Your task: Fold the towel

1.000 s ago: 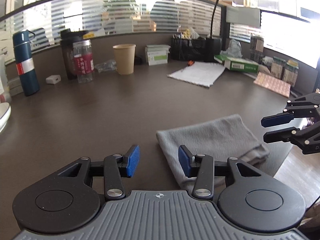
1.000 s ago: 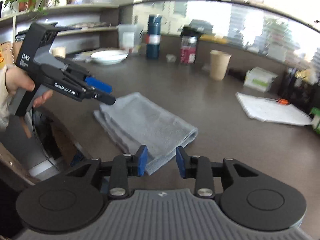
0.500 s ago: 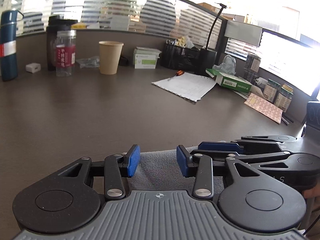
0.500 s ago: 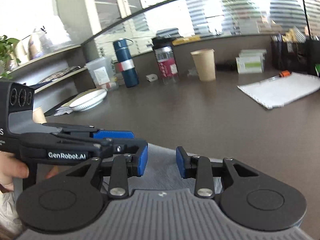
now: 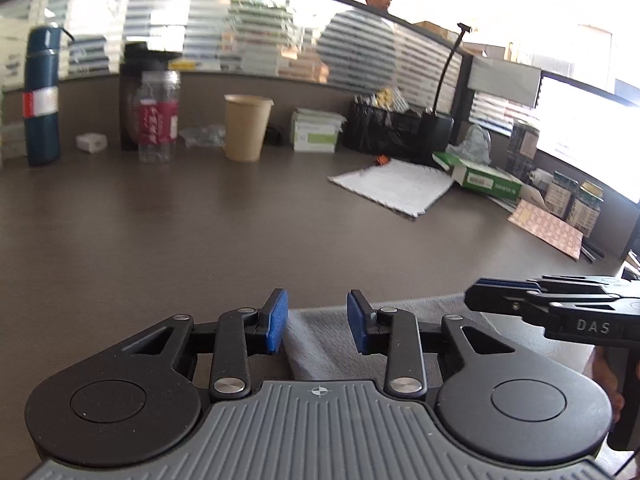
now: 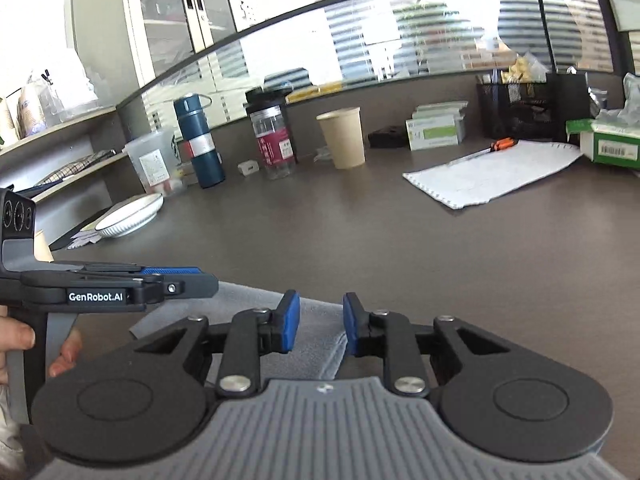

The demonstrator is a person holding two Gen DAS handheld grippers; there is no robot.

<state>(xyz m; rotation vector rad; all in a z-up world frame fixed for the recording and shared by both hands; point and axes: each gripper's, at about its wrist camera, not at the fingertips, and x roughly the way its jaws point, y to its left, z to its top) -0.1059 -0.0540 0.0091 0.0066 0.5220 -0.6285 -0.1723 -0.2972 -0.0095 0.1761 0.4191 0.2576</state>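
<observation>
The grey folded towel (image 5: 320,340) lies at the near edge of the dark desk (image 5: 240,232). My left gripper (image 5: 318,320) sits low over the towel's left part, jaws closing, with cloth between the blue pads (image 5: 277,320) and a gap still showing. My right gripper (image 6: 320,328) hovers over the towel (image 6: 316,338) the same way, jaws closing around a raised fold without pinching it. Each view shows the other tool beside it: the right gripper (image 5: 500,300) edge-on at the right, the left gripper (image 6: 192,280) edge-on at the left, held by a hand (image 6: 16,338).
Along the desk's back stand a blue flask (image 5: 42,96), a clear bottle (image 5: 158,116), a paper cup (image 5: 246,126) and small boxes (image 5: 316,130). A white sheet (image 5: 396,186) lies mid-right, a green box (image 5: 484,178) behind it. A white bowl (image 6: 130,216) rests at the left.
Both grippers have come down side by side onto the towel's near edge. Their jaws have narrowed. The right view has rolled level.
</observation>
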